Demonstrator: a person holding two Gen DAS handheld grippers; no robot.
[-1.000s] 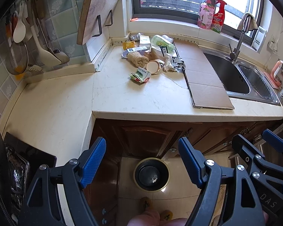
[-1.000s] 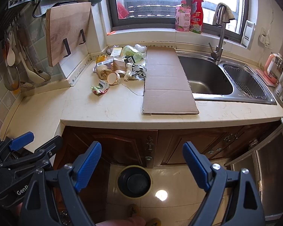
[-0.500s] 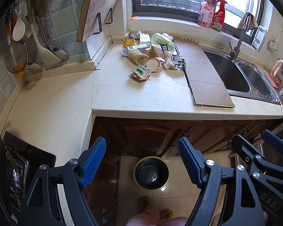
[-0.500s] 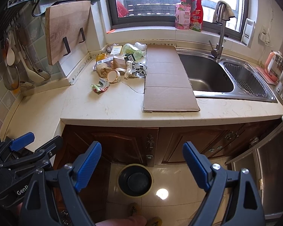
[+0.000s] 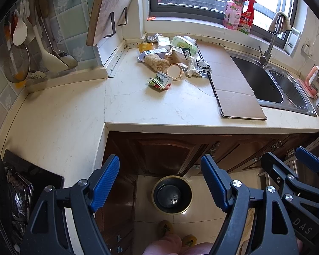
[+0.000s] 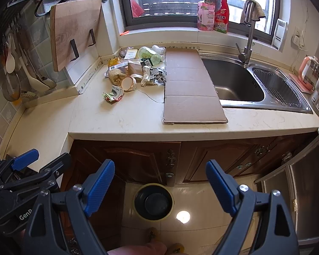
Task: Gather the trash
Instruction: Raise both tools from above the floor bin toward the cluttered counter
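Observation:
A heap of trash (image 5: pixel 170 59) (image 6: pixel 136 70) lies in the far corner of the cream counter (image 5: pixel 138 106) (image 6: pixel 127 112): crumpled wrappers, a paper cup (image 5: pixel 174 71) (image 6: pixel 127 83), a green packet (image 5: pixel 160 80) (image 6: pixel 113 93), small boxes. A flat cardboard sheet (image 5: pixel 229 80) (image 6: pixel 189 87) lies beside it. On the floor stands a round black bin (image 5: pixel 172 194) (image 6: pixel 153 201). My left gripper (image 5: pixel 160 180) and right gripper (image 6: pixel 159 182) hang open and empty above the floor, well short of the counter.
A steel sink (image 5: pixel 272 80) (image 6: pixel 244 82) with tap sits right of the cardboard. A wooden cutting board (image 5: pixel 110 8) (image 6: pixel 74 31) and hanging utensils (image 5: pixel 27 42) line the left wall. Brown cabinet doors (image 6: pixel 127 159) stand below the counter edge. Spray bottles (image 6: pixel 212 10) stand on the sill.

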